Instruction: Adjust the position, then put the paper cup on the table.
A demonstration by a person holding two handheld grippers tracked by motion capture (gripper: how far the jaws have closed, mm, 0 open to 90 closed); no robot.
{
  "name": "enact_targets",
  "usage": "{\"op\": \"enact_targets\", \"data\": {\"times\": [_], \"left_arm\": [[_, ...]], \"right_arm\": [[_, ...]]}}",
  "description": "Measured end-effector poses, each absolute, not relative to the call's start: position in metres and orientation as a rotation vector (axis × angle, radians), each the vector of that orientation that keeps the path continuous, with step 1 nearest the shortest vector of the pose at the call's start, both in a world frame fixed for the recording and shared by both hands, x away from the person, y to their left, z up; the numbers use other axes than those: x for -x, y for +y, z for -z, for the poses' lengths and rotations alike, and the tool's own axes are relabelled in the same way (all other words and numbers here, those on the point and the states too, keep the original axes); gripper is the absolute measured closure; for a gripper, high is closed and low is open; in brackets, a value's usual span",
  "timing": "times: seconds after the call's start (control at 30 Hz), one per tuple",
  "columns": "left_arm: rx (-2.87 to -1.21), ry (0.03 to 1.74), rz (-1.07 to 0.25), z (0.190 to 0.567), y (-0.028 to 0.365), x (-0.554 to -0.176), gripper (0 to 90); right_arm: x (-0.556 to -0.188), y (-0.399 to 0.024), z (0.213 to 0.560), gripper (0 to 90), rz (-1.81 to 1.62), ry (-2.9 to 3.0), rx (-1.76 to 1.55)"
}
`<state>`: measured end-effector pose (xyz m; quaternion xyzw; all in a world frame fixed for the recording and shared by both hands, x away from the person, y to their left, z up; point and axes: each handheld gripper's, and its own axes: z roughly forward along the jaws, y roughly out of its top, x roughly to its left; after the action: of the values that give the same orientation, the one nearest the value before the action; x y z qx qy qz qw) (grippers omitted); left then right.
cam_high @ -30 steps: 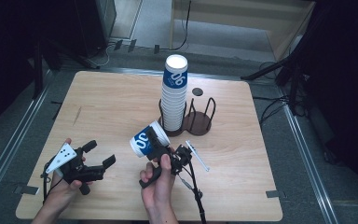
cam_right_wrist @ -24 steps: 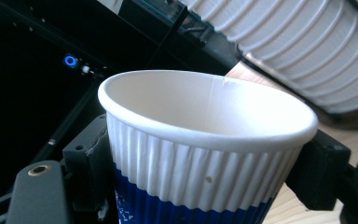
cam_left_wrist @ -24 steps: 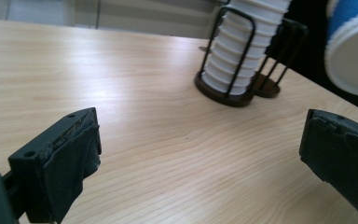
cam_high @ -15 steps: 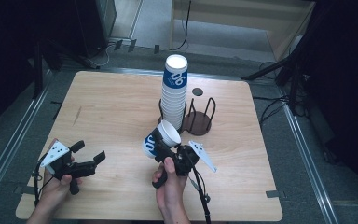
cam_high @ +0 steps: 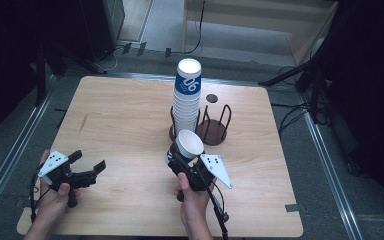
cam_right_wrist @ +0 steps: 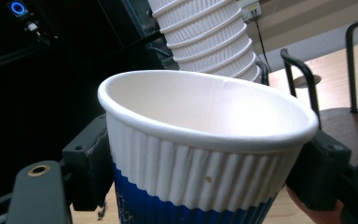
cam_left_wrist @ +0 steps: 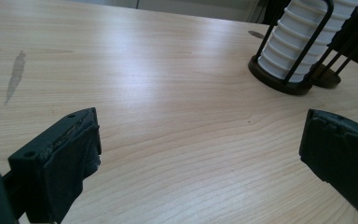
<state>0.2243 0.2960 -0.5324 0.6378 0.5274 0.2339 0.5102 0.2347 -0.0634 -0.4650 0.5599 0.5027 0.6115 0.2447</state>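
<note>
Near the front middle of the table, your right gripper pinches a paper cup, its jaws pressed on opposite sides of the ribbed white wall just above the blue band. The cup sits mouth up and tilted a little, just in front of the tall stack of cups in its black wire holder. A second, empty holder stands just beside the first, on its right.

The likely step is to carry this cup to the empty holder, so keep the squeeze gentle: in the right gripper view the rim looks round, and a harder grip would probably dent the thin wall. Level the cup before you move, so that it goes down base first. Lift it clear of the wire posts, come in from above between them, and lower straight down; a sideways approach risks catching a post or nudging the stack. Let go only when the base rests on the holder's disc.

Your left gripper hovers over bare wood at the front left, well apart from the cups, with its jaws spread wide and nothing between them. Leave it there, or bring it near the holder's base if that seems likely to slide.
</note>
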Motion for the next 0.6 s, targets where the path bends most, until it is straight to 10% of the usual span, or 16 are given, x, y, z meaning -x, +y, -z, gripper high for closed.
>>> {"op": "enact_targets", "data": {"times": [0.6], "left_arm": [[-1.585,1.371,-0.639,0.541,0.317,-0.225,0.0]], "right_arm": [[-0.236,-0.084,0.459,20.3,-1.610,1.337,-1.380]]}}
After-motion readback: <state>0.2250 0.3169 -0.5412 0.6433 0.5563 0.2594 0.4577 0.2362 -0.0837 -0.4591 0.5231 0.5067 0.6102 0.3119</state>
